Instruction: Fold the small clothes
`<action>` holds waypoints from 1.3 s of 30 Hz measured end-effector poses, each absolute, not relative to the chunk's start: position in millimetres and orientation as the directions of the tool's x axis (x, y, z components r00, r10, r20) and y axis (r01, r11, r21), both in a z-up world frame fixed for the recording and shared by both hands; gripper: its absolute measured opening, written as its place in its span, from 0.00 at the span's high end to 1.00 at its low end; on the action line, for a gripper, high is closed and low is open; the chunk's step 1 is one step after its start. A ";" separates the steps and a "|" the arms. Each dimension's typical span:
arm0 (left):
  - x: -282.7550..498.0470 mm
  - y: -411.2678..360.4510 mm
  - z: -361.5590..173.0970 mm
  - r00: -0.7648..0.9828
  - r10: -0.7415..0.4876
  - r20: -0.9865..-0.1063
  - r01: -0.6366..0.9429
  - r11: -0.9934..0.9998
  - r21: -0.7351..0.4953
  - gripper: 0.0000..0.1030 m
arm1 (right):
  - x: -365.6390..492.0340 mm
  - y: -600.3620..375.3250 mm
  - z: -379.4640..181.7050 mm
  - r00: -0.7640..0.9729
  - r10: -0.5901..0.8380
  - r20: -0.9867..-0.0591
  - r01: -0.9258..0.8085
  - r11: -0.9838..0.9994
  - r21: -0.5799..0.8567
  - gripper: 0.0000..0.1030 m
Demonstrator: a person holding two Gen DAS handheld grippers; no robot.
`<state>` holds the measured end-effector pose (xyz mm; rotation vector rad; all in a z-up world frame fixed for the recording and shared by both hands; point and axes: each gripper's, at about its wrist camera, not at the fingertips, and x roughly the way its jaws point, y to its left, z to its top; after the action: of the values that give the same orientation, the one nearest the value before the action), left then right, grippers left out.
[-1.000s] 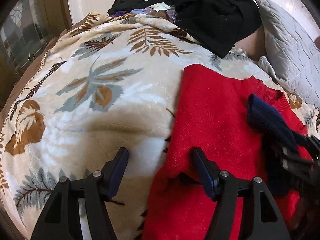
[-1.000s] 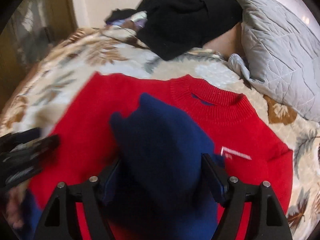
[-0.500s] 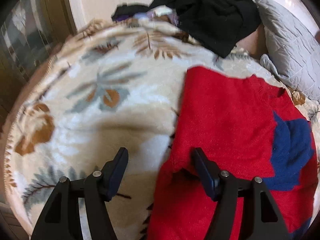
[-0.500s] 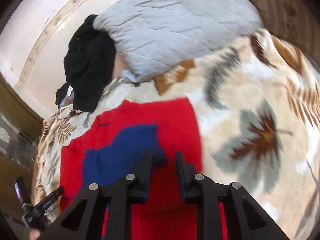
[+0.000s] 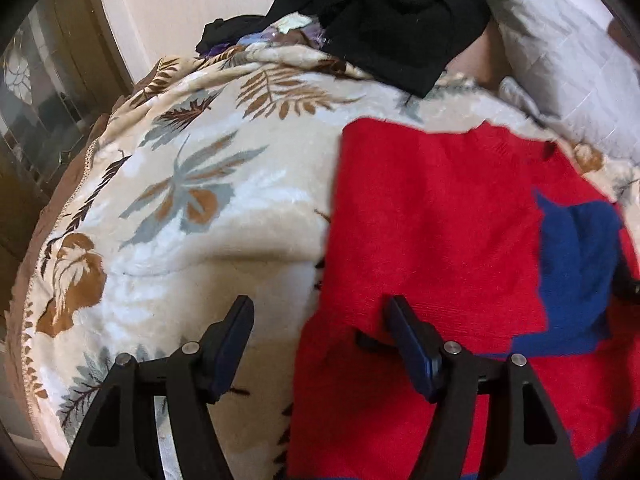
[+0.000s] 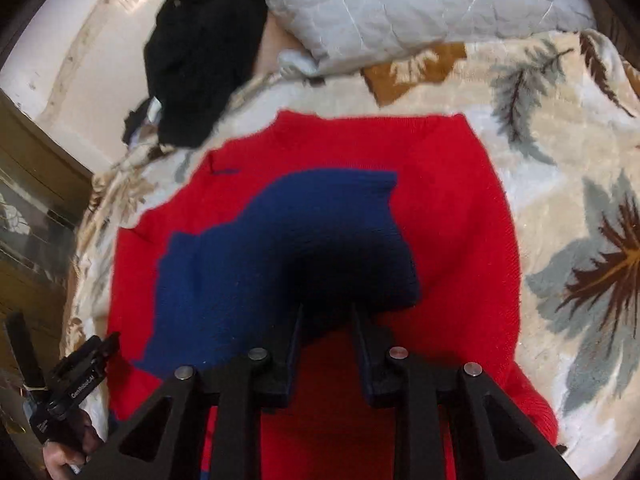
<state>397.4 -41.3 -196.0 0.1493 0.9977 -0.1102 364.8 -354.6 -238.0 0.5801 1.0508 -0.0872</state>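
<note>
A red knitted sweater [image 5: 432, 216] lies flat on the leaf-patterned blanket [image 5: 180, 200], its navy sleeve [image 5: 576, 264] folded across the body. My left gripper [image 5: 320, 320] is open and empty, its right finger over the sweater's left edge, its left finger over the blanket. In the right wrist view the sweater [image 6: 460, 184] fills the middle, with the navy sleeve [image 6: 280, 252] on it. My right gripper [image 6: 326, 316] is nearly closed, its jaws pinching the sleeve's near fold. The left gripper [image 6: 76, 384] shows at lower left.
A pile of black clothes [image 5: 392, 12] lies at the head of the bed, also in the right wrist view [image 6: 200, 48]. A grey quilted pillow [image 6: 420, 4] sits beside it. A wooden cabinet with glass [image 5: 44, 92] stands left of the bed.
The right gripper carried the navy sleeve over the red body, laid it flat and narrowed its jaws. It swung round to the sweater's side. The left gripper stayed open at the left edge.
</note>
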 end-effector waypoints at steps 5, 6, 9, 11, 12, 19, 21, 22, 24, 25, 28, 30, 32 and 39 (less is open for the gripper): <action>386.9 -32.4 -182.3 0.555 -0.048 -0.831 0.174 0.983 0.060 0.32 | 310.2 -362.5 -205.6 0.580 0.245 -0.777 0.266 0.844 0.465 0.72; 381.9 -29.5 -178.2 0.556 -0.069 -0.828 0.188 0.981 0.044 0.32 | 296.7 -364.6 -200.6 0.584 0.253 -0.771 0.255 0.845 0.470 0.64; 360.3 -19.7 -171.0 0.555 -0.143 -0.820 0.238 0.971 -0.008 0.28 | 250.6 -370.4 -188.3 0.620 0.257 -0.741 0.261 0.823 0.504 0.16; 341.6 -9.3 -169.0 0.536 -0.176 -0.826 0.262 0.964 -0.036 0.27 | 222.4 -375.9 -182.6 0.638 0.282 -0.717 0.244 0.809 0.535 0.16; 331.5 -3.7 -167.6 0.522 -0.205 -0.828 0.279 0.958 -0.061 0.27 | 209.5 -377.0 -182.8 0.631 0.294 -0.718 0.246 0.802 0.545 0.16; 255.4 50.6 -180.0 0.468 -0.315 -0.826 0.222 0.946 -0.236 0.27 | 144.8 -369.9 -204.8 0.548 0.306 -0.779 0.293 0.802 0.521 0.16; 235.9 61.6 -186.4 0.434 -0.353 -0.829 0.202 0.935 -0.292 0.27 | 129.0 -369.8 -213.9 0.540 0.294 -0.789 0.328 0.789 0.519 0.16; 226.7 66.0 -187.9 0.424 -0.368 -0.828 0.193 0.930 -0.314 0.27 | 119.7 -368.7 -217.9 0.540 0.291 -0.789 0.338 0.784 0.521 0.16; 208.9 68.9 -189.5 0.420 -0.374 -0.827 0.192 0.927 -0.322 0.27 | 111.6 -362.5 -226.4 0.531 0.297 -0.794 0.341 0.783 0.521 0.16; 201.7 68.6 -190.3 0.415 -0.374 -0.830 0.202 0.927 -0.316 0.27 | 107.8 -356.4 -231.3 0.517 0.285 -0.807 0.351 0.790 0.504 0.16; 179.7 65.0 -197.7 0.392 -0.348 -0.851 0.221 0.934 -0.280 0.28 | 97.0 -342.1 -237.2 0.493 0.254 -0.832 0.368 0.806 0.464 0.16; 168.1 63.0 -206.4 0.355 -0.348 -0.867 0.229 0.932 -0.281 0.58 | 88.4 -336.8 -238.6 0.494 0.234 -0.837 0.383 0.806 0.451 0.16; 161.0 60.3 -217.2 0.303 -0.354 -0.885 0.245 0.926 -0.286 0.68 | 80.2 -334.0 -241.7 0.489 0.238 -0.839 0.397 0.796 0.457 0.16; 157.6 50.8 -227.4 0.261 -0.375 -0.889 0.258 0.915 -0.310 0.47 | 62.4 -328.2 -264.8 0.429 0.269 -0.862 0.457 0.759 0.464 0.16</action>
<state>157.6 50.8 -227.4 -0.1098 1.2349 -0.4300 62.4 -328.2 -264.8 0.7405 1.1497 -0.1318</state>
